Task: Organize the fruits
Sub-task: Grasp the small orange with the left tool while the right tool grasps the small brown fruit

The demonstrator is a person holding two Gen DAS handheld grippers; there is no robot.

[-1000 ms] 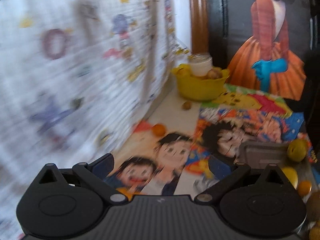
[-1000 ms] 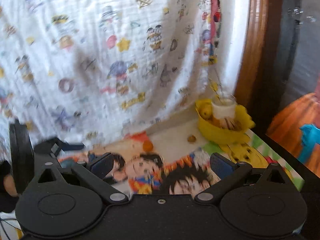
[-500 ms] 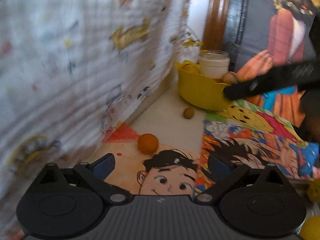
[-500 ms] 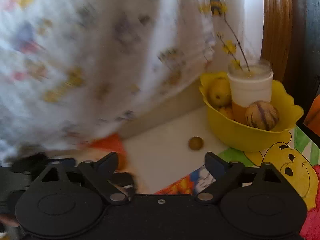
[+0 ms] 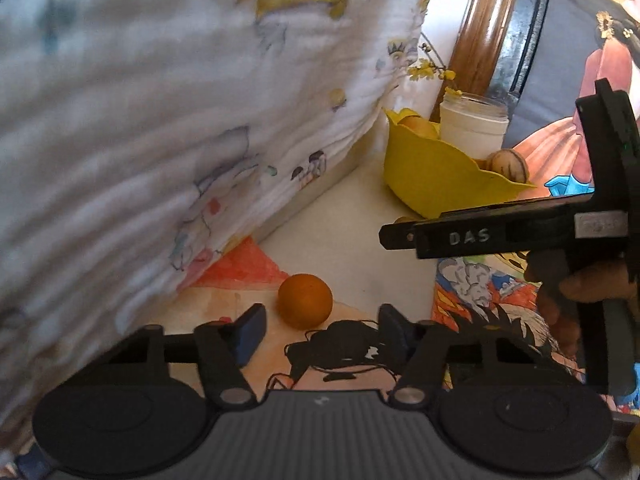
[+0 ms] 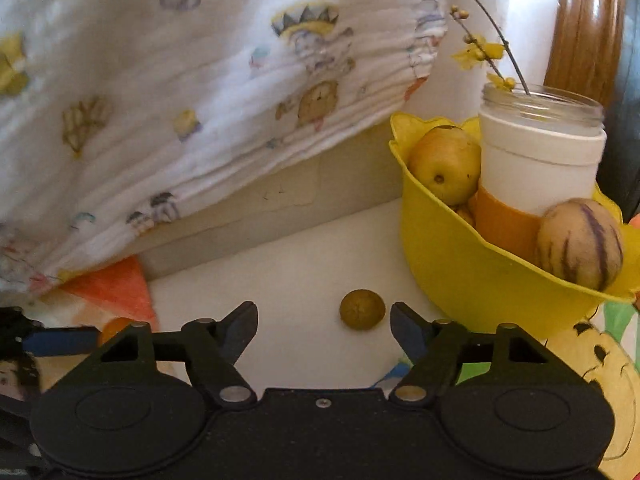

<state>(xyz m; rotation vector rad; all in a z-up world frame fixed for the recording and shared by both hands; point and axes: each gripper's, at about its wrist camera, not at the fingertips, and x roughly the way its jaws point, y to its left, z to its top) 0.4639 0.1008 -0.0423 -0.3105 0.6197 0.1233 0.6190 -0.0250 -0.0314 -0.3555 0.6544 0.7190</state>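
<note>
Ahead of my left gripper [image 5: 318, 330], in the left wrist view, a small round orange fruit [image 5: 305, 300] sits on the cartoon-printed table covering [image 5: 256, 336], just past the fingertips and a little left of the middle of the gap. The jaws have just been closing and now stand partly spread; neither blue pad touches the fruit. A white cloth with cartoon prints [image 5: 160, 140] hangs along the left. Farther back stands a yellow wavy-rimmed plastic bowl [image 5: 432, 176] holding a white glass jar [image 5: 472, 132] and some fruit. My right gripper [image 5: 390, 236] reaches in from the right as a black bar, a hand [image 5: 576, 292] wrapped around its handle; its tip lies low in front of the bowl.

Over on the right wrist view, the right gripper [image 6: 322, 326] has a small round brown-green fruit [image 6: 362, 309] on the white tabletop [image 6: 280, 280] between its fingertips, nearer the right finger. These jaws have just been closing too, and still stand apart with neither pad pressing on the fruit. The yellow bowl [image 6: 460, 280] is just right of the fruit, carrying the jar [image 6: 536, 160] with a flowering twig [image 6: 488, 40], a yellow pear-like fruit [image 6: 444, 164] and a pale fruit with purple stripes [image 6: 580, 244]. At far left I see the left gripper's blue pad beside the orange fruit [image 6: 114, 326].
</note>
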